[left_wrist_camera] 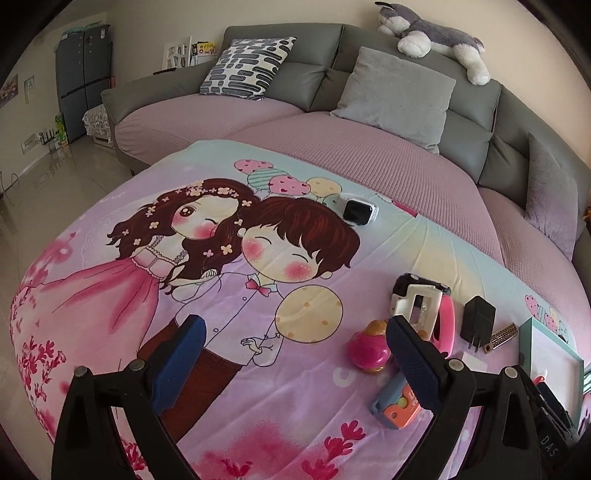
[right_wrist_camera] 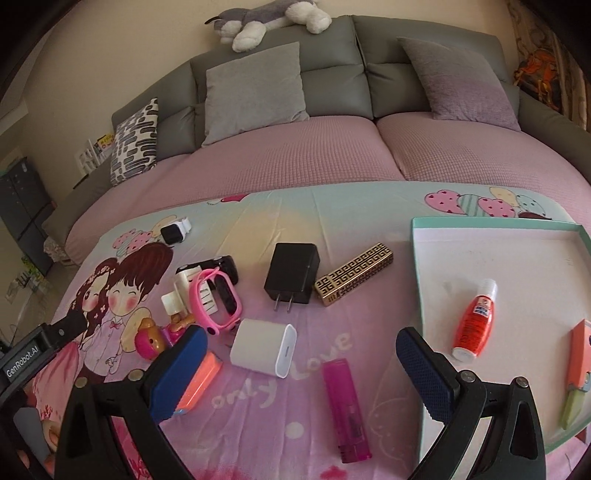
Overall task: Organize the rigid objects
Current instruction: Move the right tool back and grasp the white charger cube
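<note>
Grey sectional sofa point(right_wrist_camera: 332, 74) with pink seat covers fills the background, and in front of it sits the desk, draped in a cartoon-print pink cloth point(right_wrist_camera: 303, 373) showing a girl and boy. Right at the near edge lies a magenta plastic lighter point(right_wrist_camera: 346, 408), between the right gripper's fingers in the view, with the right gripper point(right_wrist_camera: 301, 376) spread wide above it and holding nothing. Just beyond sits a white cube charger point(right_wrist_camera: 263, 347), and further back a black plug adapter point(right_wrist_camera: 291, 275), prongs pointing toward the near edge, beside a gold-and-black patterned rectangular case point(right_wrist_camera: 354, 274). Over on the right side, a shallow teal-rimmed white tray point(right_wrist_camera: 419, 280) carries a red bottle with a white cap point(right_wrist_camera: 474, 319) lying on its side and an orange utility knife with a green blade point(right_wrist_camera: 576, 365) near the tray's right rim. Left of the chargers there's a cluster: a pink wristband point(right_wrist_camera: 216, 301), a white hair claw clip point(right_wrist_camera: 184, 291), a black-and-white toy car point(right_wrist_camera: 218, 266) and a pink round bear-topped toy point(left_wrist_camera: 369, 349). An orange-and-blue rectangular block point(left_wrist_camera: 397, 404) lies close to the near edge. A white smartwatch point(left_wrist_camera: 358, 210) rests alone toward the far edge. The left gripper point(left_wrist_camera: 295, 363) is also wide apart and empty, hovering over the cloth's left half. A grey-and-white plush husky point(left_wrist_camera: 432, 35) sprawls along the sofa back.
</note>
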Demonstrator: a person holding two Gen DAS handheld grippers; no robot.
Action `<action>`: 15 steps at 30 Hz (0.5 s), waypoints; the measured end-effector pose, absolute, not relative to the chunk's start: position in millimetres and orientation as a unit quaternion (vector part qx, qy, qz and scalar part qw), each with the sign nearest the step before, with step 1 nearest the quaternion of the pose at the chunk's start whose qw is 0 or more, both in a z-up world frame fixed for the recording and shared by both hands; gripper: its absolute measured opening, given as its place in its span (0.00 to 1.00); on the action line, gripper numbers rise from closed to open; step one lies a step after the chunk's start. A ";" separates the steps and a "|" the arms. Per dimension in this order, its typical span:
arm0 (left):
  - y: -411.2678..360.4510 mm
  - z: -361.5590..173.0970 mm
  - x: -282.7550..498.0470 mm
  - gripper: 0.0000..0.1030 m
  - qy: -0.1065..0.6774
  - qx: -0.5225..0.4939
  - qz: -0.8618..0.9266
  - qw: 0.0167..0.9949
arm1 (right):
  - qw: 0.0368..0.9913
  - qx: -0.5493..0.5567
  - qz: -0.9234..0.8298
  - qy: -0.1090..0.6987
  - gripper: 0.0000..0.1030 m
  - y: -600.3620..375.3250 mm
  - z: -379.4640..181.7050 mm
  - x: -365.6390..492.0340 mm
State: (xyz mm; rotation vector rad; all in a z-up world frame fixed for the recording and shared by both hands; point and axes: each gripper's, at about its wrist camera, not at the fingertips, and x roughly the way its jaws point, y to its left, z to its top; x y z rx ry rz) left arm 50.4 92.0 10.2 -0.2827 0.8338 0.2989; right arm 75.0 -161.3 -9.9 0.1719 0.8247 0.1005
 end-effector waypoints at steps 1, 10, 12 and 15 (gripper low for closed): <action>92.0 5.5 52.3 0.95 0.410 -0.137 0.142 0.891 | 0.909 0.080 0.052 0.406 0.99 -157.4 -14.1 76.9; 91.5 -30.2 66.1 0.95 0.460 -0.151 0.123 0.866 | 0.898 0.052 0.048 0.435 0.89 -131.8 -41.6 91.2; 92.9 -37.1 68.1 0.95 0.469 -0.158 0.119 0.861 | 0.898 0.046 0.047 0.436 0.86 -127.8 -45.9 93.4; 94.0 -44.7 69.9 0.95 0.483 -0.161 0.115 0.853 | 0.898 0.040 0.042 0.436 0.80 -123.5 -50.9 95.4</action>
